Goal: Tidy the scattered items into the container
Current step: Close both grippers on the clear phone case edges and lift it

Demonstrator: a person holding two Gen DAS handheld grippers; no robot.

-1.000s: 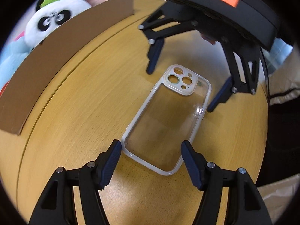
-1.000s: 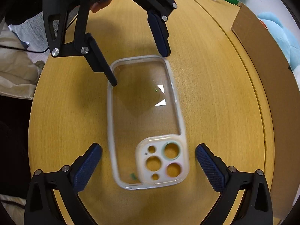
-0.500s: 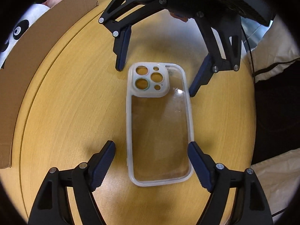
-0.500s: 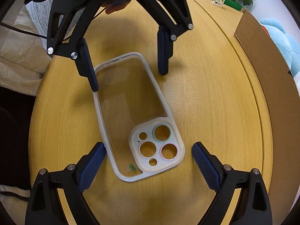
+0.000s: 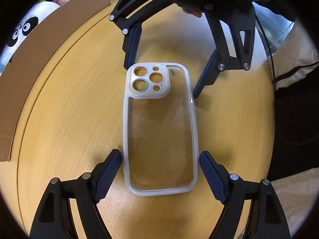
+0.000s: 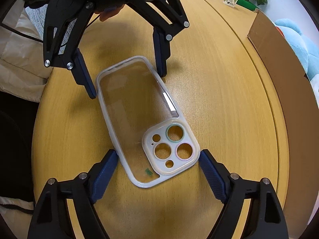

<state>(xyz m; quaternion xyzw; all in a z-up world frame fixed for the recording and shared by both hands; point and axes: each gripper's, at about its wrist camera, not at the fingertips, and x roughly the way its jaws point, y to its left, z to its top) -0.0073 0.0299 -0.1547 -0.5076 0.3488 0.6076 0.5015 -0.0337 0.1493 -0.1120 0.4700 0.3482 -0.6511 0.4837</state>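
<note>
My left gripper [image 5: 160, 176] fingers straddle clear phone case [image 5: 159, 127] bottom end, not pressing | right gripper [image 6: 157, 172] fingers just closing, touching camera end | long axis runs between both.

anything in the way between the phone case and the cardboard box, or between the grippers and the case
Nothing visible. The clear phone case lies flat on bare wooden table, with open tabletop up to the cardboard box. The left gripper straddles its plain end, the right gripper, just closing, its camera end; pad contact is unclear.
</note>
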